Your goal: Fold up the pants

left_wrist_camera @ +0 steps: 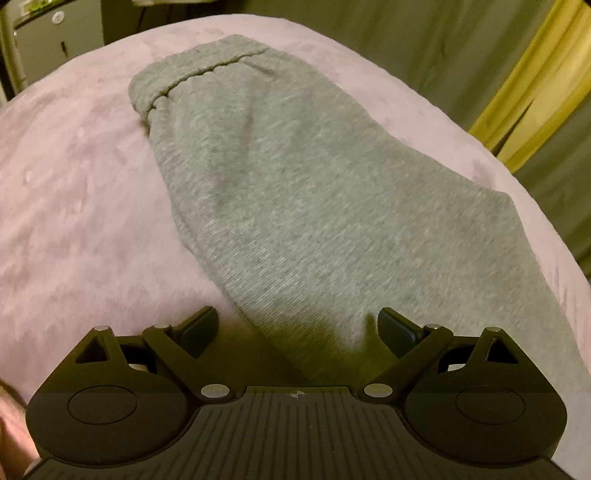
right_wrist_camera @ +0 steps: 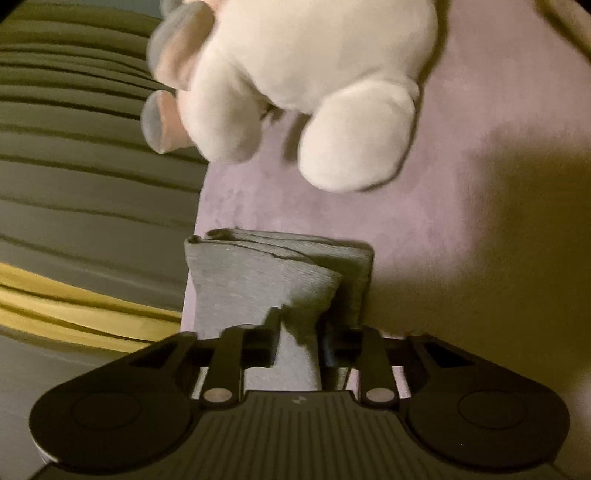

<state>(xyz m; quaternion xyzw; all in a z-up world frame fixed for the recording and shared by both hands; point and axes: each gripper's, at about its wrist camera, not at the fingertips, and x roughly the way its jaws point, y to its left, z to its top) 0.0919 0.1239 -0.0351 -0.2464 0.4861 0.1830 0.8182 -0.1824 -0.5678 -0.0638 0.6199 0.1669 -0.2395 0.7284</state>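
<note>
Grey sweatpants (left_wrist_camera: pixel 280 192) lie on a pink plush bed cover (left_wrist_camera: pixel 74 177), folded lengthwise, with the elastic waistband (left_wrist_camera: pixel 192 74) at the far end. My left gripper (left_wrist_camera: pixel 297 328) is open, its jaws wide apart just above the near part of the pant leg, holding nothing. In the right wrist view my right gripper (right_wrist_camera: pixel 299 332) is shut on the grey cuff end of the pants (right_wrist_camera: pixel 266 269), and the fabric bunches up between the jaws above the pink cover (right_wrist_camera: pixel 461 229).
A white plush toy (right_wrist_camera: pixel 303 85) with grey and pink ears lies on the cover just beyond the right gripper. Olive curtains with a yellow band (left_wrist_camera: pixel 524 85) hang past the bed's edge. A pale cabinet (left_wrist_camera: pixel 55 33) stands far left.
</note>
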